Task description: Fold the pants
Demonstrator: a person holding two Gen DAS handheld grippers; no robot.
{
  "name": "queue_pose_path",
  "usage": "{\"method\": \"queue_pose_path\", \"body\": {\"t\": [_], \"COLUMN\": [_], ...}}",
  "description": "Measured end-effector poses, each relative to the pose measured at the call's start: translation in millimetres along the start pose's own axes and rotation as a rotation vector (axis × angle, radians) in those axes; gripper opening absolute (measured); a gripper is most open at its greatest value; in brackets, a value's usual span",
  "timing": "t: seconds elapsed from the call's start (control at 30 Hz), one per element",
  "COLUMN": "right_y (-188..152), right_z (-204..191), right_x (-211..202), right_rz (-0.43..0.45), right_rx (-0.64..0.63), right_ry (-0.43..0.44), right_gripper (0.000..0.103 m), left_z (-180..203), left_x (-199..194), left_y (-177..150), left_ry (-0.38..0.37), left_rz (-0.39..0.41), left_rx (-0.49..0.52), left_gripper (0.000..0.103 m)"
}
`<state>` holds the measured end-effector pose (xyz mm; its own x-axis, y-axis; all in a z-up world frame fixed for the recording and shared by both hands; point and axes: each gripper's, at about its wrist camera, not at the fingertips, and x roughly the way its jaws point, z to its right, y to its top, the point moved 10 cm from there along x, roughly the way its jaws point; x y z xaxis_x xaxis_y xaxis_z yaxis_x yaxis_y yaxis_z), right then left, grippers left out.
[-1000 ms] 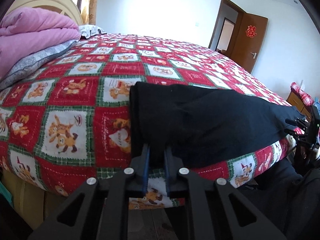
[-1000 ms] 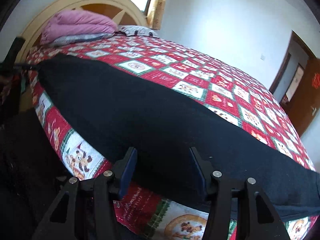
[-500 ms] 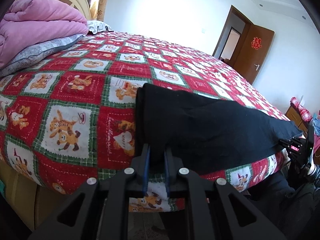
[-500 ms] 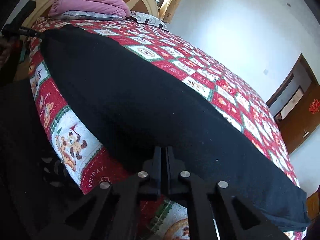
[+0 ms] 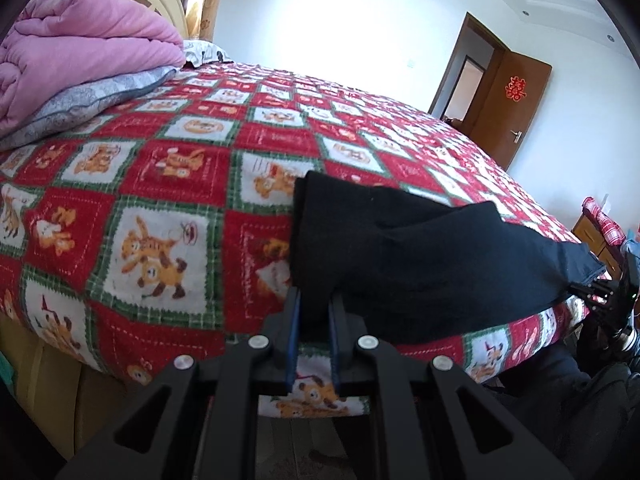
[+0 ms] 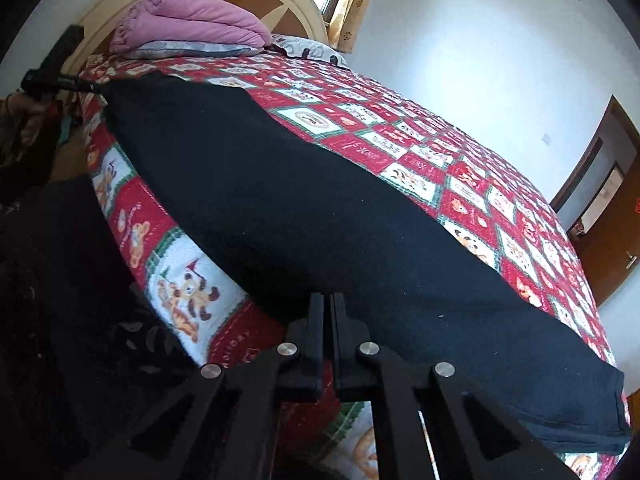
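Bed's checked cartoon bedspread (image 5: 168, 184) carries black pants (image 6: 280, 208); left tongs (image 5: 314, 312) and right tongs (image 6: 327, 320) each pinch the near edge, next lift together and fold across.

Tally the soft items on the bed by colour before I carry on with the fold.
Black: 1, the pants, along the near edge of the bed
Pink: 1, the folded quilt
Grey: 1, the pillow under the quilt
White patterned: 1, the pillow by the headboard
Total: 4
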<state>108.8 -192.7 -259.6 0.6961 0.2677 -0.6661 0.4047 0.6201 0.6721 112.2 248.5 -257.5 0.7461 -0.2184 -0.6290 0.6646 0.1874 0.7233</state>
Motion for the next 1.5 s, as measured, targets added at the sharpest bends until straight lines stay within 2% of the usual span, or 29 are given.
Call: {"method": "queue_pose_path", "body": {"t": [0.1, 0.23, 0.37, 0.43, 0.47, 0.53, 0.6, 0.73, 0.8, 0.93, 1.0, 1.1, 1.23, 1.37, 1.5], "right_y": [2.9, -13.9, -19.6, -22.3, -23.5, -21.6, -19.8, -11.8, -7.6, -8.9, -16.2, -44.3, -102.5, -133.3, -159.4], "right_z": [1.9, -8.0, -9.8, -9.8, -9.9, -7.8, -2.8, 17.8, 34.4, 93.8, 131.0, 200.6, 281.7, 313.1, 324.0], "right_x": [-5.5, 11.3, 15.8, 17.7, 18.4, 17.0, 16.9, 4.9, -3.2, -25.4, -41.1, -74.1, -115.3, -134.5, -131.7], "right_rz": [0.01, -0.063, -0.088, -0.096, -0.102, -0.084, -0.086, -0.045, -0.025, -0.003, 0.009, 0.027, 0.028, 0.011, -0.027], "right_rx": [0.014, -0.023, -0.047, -0.038, -0.035, -0.03, 0.012, 0.092, 0.144, 0.288, 0.398, 0.625, 0.904, 0.962, 1.014], "right_ry": [0.013, 0.022, 0.016, 0.029, 0.041, 0.04, 0.061, 0.049, 0.027, -0.083, -0.144, -0.272, -0.451, -0.564, -0.586], "right_gripper": [0.002, 0.002, 0.002, 0.003, 0.004, 0.005, 0.007, 0.03, 0.031, 0.031, 0.031, 0.031, 0.031, 0.031, 0.031], "left_z": [-1.2, -1.7, -4.5, -8.8, -10.3, -15.1, -21.3, -34.5, -33.7, 5.6, 27.6, 62.5, 92.5, 100.1, 93.2], "left_x": [1.0, 4.1, 8.4, 8.7, 7.5, 2.6, -5.8, -23.9, -31.3, -32.6, -28.8, -13.9, 12.8, 39.7, 57.5], "left_y": [-3.1, -8.7, -13.1, -13.3, -13.6, -10.5, -4.9, 9.4, 18.4, 36.9, 40.5, 41.6, 37.2, 28.2, 17.9], "left_ry": [-0.001, 0.017, 0.015, 0.036, 0.04, 0.061, 0.089, 0.147, 0.159, 0.133, 0.116, 0.061, -0.019, -0.019, -0.014], "left_rz": [-0.003, -0.014, -0.016, -0.011, -0.011, 0.001, 0.028, 0.088, 0.119, 0.15, 0.15, 0.118, 0.069, 0.029, -0.002], "left_rx": [0.001, 0.026, 0.005, -0.008, -0.012, -0.019, -0.021, -0.045, -0.051, 0.031, 0.078, 0.113, 0.087, 0.069, 0.027], "left_gripper": [0.014, 0.014, 0.016, 0.028, 0.03, 0.041, 0.045, 0.045, 0.047, 0.057, 0.058, 0.059, 0.064, 0.064, 0.064]}}
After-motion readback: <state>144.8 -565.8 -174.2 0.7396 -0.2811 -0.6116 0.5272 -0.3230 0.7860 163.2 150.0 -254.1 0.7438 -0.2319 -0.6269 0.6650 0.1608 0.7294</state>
